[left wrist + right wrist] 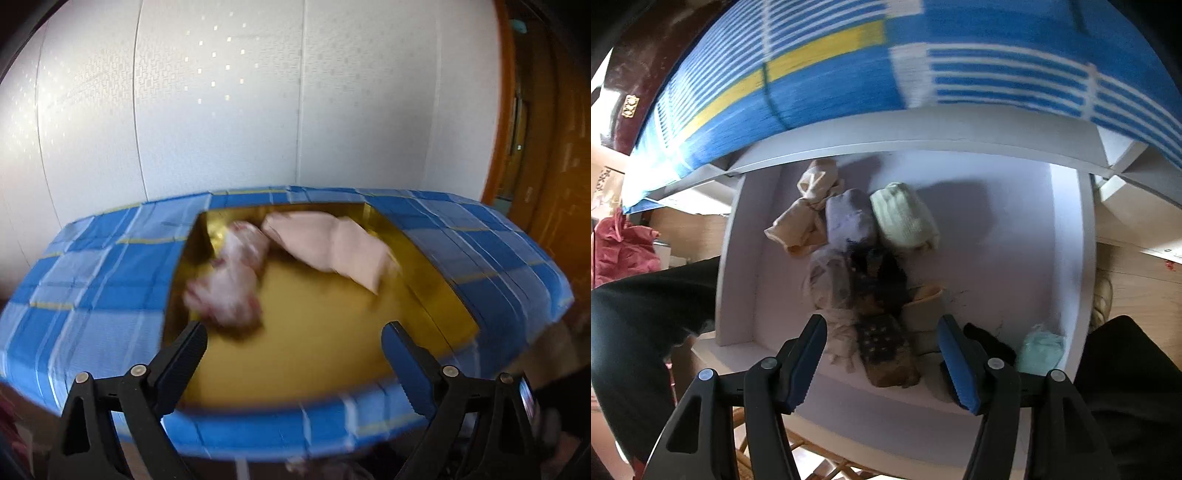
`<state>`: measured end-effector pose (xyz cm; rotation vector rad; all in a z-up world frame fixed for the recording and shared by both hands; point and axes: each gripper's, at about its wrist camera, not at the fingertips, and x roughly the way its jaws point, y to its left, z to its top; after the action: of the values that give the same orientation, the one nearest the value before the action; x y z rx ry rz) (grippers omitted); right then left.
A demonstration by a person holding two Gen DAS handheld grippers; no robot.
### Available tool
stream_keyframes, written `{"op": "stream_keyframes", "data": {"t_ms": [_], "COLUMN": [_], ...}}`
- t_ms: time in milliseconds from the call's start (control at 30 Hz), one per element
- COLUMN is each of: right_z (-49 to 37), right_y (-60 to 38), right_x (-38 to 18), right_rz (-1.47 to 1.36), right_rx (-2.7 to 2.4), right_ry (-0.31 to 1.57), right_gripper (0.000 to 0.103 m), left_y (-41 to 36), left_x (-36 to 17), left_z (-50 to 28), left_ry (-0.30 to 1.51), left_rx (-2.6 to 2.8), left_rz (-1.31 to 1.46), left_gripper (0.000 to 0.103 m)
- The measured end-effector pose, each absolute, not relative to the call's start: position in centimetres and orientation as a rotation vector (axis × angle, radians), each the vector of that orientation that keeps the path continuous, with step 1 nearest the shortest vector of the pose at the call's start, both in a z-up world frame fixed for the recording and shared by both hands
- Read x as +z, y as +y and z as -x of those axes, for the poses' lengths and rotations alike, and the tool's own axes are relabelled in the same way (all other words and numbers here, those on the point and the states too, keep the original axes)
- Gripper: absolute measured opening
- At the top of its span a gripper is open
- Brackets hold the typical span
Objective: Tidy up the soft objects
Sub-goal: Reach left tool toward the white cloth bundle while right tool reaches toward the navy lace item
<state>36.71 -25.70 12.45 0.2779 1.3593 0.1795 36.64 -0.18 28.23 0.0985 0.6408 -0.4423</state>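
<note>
- The left gripper has its fingers spread wide with nothing between them, over the gold tray sunk in the checked-cloth tabletop. A pink-white bundle lies at about 10 o'clock in the tray and a beige folded piece at about 1 o'clock, both clear of the fingers.
- Risk: this view is smeared (the hand looks mid-swing), so a hasty reach could clip the tray's wall or nudge the bundle out of place.
- The right gripper hangs half-open over the white drawer. A dark dotted sock roll lies between the fingers, but I cannot tell whether they press on it.
- Risk: the rolls are packed touching, so closing here could snag the pale neighbour at 9 o'clock too, or loosen a roll.
</note>
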Motion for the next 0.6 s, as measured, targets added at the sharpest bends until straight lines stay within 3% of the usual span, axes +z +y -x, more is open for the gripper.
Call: {"op": "stream_keyframes", "data": {"t_ms": [233, 600], "right_z": [-36.7, -36.4], "right_y": [-26.4, -28.1], "right_x": [11.6, 10.7], "right_rz": [-0.254, -0.282], "right_rx": [0.120, 0.049], "right_ry": [1.379, 1.398], "right_gripper": [0.063, 0.063], "left_y": [-0.3, -1.4], "left_x": [20.5, 10.1], "left_z": [-31.5, -31.1], "left_ry": [0.863, 1.278], "left_rx": [-0.476, -0.439], "left_rz": [0.025, 0.166], "left_gripper": [0.102, 0.102]}}
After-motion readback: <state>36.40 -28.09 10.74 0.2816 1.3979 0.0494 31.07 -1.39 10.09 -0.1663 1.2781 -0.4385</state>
